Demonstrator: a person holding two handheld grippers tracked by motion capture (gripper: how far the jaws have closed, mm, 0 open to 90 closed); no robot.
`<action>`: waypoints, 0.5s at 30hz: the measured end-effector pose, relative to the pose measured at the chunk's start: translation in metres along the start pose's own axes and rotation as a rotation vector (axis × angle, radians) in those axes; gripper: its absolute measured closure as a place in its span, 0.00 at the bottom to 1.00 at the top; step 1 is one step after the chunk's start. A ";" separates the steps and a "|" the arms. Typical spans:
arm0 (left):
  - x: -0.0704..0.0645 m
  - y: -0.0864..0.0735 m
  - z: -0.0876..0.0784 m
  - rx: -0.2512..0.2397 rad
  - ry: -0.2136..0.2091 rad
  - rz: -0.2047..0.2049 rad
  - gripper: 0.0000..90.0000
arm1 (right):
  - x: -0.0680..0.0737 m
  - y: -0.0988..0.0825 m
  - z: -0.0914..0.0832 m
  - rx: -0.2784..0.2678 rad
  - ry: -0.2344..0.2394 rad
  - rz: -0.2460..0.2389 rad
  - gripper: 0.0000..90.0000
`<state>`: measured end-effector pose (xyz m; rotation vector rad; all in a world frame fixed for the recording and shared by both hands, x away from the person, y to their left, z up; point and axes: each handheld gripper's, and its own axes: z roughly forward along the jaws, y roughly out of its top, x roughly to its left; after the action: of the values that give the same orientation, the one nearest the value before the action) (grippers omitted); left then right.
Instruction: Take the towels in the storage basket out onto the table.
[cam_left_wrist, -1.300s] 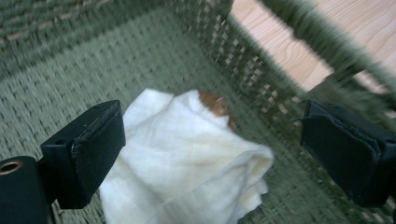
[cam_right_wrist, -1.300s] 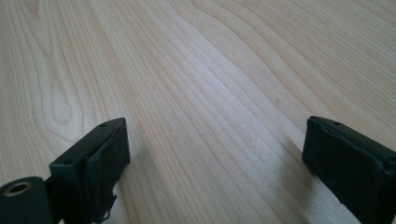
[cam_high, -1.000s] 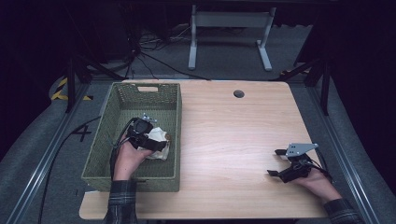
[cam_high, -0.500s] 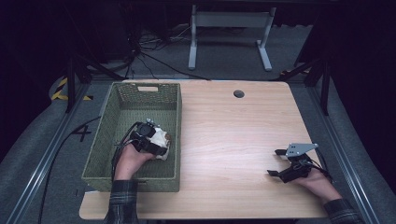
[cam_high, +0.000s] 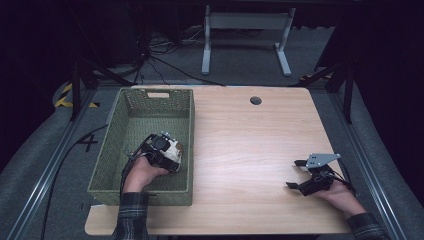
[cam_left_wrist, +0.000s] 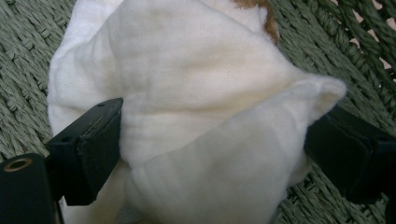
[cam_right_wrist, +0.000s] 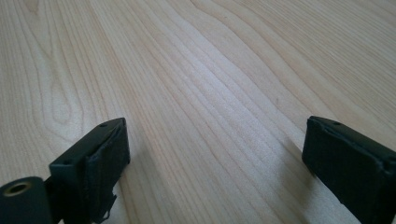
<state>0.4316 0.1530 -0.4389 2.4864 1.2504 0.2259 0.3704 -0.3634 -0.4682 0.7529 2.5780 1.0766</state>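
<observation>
Cream-white, soft, crumpled cloth with a small brown patch (cam_left_wrist: 196, 121) bulges between the two black jaws of the left gripper (cam_left_wrist: 212, 135), and each jaw touches the fabric on its own side. The jaws stand fairly wide, so the tongs have the bundle between them, though how firmly they press cannot be told. In the high view the left gripper (cam_high: 161, 150) sits inside the green woven rectangular basket (cam_high: 150, 102), low over its floor and close to the basket's right wall, with the cloth (cam_high: 176, 150) showing as a pale bit just to the right of the tool. Green wicker weave lies directly beneath and around the cloth in the left gripper view, and the brown patch sits on the far side of the bundle from the jaws. The person's left hand (cam_high: 142, 172) wraps the tool from behind, a plaid sleeve following it over the basket's near wall.

Well apart from the basket, the right gripper (cam_high: 300, 175) rests on the pale wooden table top (cam_high: 240, 150) near its right front corner, held by the right hand (cam_high: 340, 192). Its jaws stand wide apart with bare wood grain (cam_right_wrist: 210, 93) between and ahead of them, gripping no object. A grey three-cornered plate tops this tool in the high view.
</observation>
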 end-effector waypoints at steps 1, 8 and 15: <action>0.000 0.000 0.000 0.005 0.003 0.007 0.11 | 0.000 0.000 0.000 0.000 0.000 0.000 0.08; 0.001 0.001 -0.004 0.014 0.011 -0.004 0.28 | 0.000 0.000 0.000 0.000 0.000 0.000 0.08; 0.004 0.002 -0.011 0.030 0.011 -0.054 0.69 | 0.000 0.000 0.000 0.000 0.000 0.000 0.08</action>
<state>0.4319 0.1575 -0.4281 2.4757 1.3331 0.2084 0.3705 -0.3634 -0.4682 0.7526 2.5783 1.0768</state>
